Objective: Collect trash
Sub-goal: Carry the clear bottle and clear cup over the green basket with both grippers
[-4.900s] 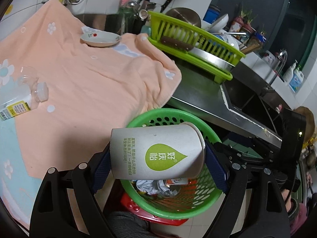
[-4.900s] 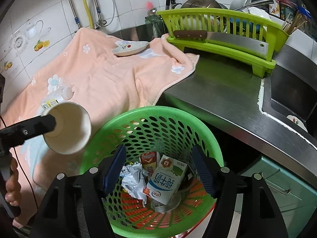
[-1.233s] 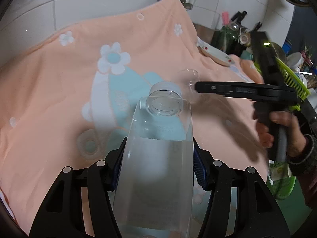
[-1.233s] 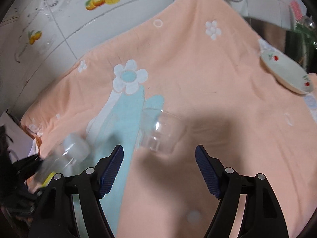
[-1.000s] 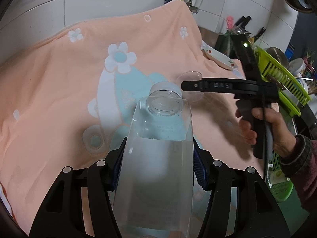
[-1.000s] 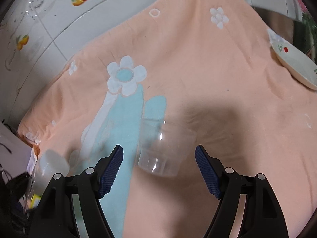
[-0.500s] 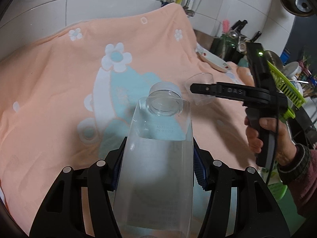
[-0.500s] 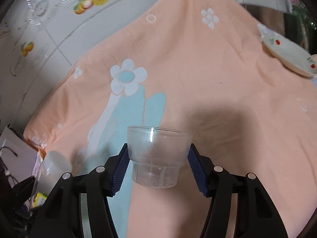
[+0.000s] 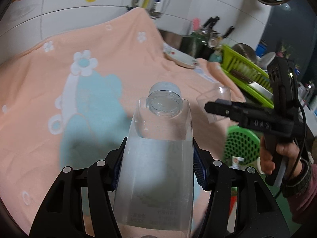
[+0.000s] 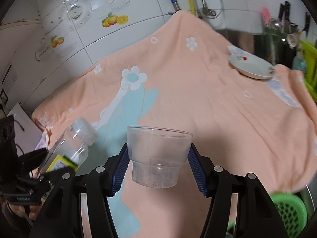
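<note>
Clear plastic filled both claws: the left gripper [image 9: 159, 165] was clenched on a capped bottle [image 9: 158, 152], cap pointing away from the hand, and the right gripper [image 10: 158, 165] was clamped on an empty cup [image 10: 157, 156], mouth up, both held above the towel [image 10: 208, 103].

Each piece seemed bound for the green basket [image 9: 242, 143] off the towel's edge, beside the right hand [image 9: 277, 158]. To do that well, the grips should hold firm, since thin plastic slips and buckles. Each piece should be let go only once it hangs over the basket's mouth, one at a time so the claws do not collide.

Peach cloth with white flowers and a blue patch covered the counter. A small plate [image 10: 251, 67] sat near its far corner. Behind were white tiles with fruit decals, pipes, and a green dish rack [image 9: 247, 73] at the right.
</note>
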